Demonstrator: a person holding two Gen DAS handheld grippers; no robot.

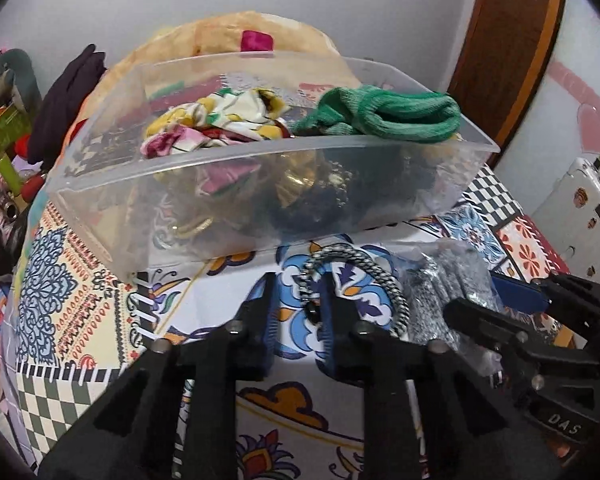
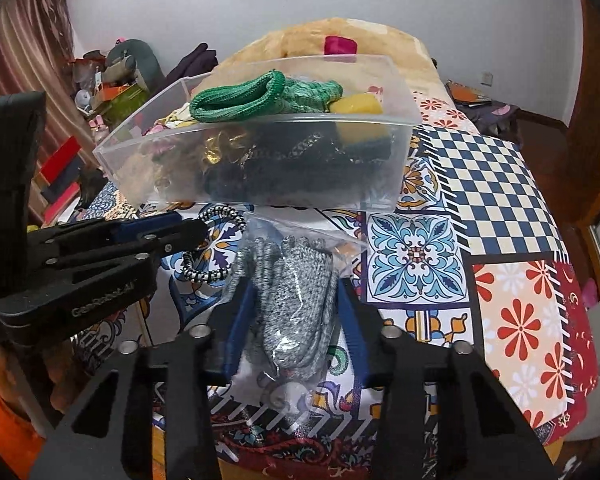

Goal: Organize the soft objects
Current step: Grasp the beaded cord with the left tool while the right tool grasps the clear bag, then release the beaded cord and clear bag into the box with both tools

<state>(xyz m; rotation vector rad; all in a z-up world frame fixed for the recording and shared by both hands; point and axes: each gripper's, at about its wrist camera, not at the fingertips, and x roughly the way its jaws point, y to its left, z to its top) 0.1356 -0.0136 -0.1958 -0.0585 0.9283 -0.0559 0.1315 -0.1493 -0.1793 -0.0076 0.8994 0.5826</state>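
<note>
A clear plastic bin point(image 1: 84, 196) point(image 2: 404, 148) on the patterned bedspread holds soft items: a green knit piece point(image 1: 392, 118) point(image 2: 240, 98), floral cloth point(image 1: 220, 120), dark items and a yellow sponge point(image 2: 360, 106). A black-and-white braided elastic ring point(image 1: 364, 268) point(image 2: 220, 216) lies in front of the bin. My left gripper point(image 1: 300, 292) point(image 2: 180, 226) is open with its fingers astride the ring's left part. Grey knit gloves in a clear bag point(image 2: 296, 292) point(image 1: 444, 292) lie to the right. My right gripper point(image 2: 296, 304) point(image 1: 484, 300) is open around them.
The bed is covered by a patchwork-print spread point(image 2: 480, 200). A beige cushion with a pink item point(image 1: 256, 40) sits behind the bin. Clutter and dark clothes point(image 1: 64, 100) stand at the far left. A wooden door point(image 1: 508, 40) is at the right.
</note>
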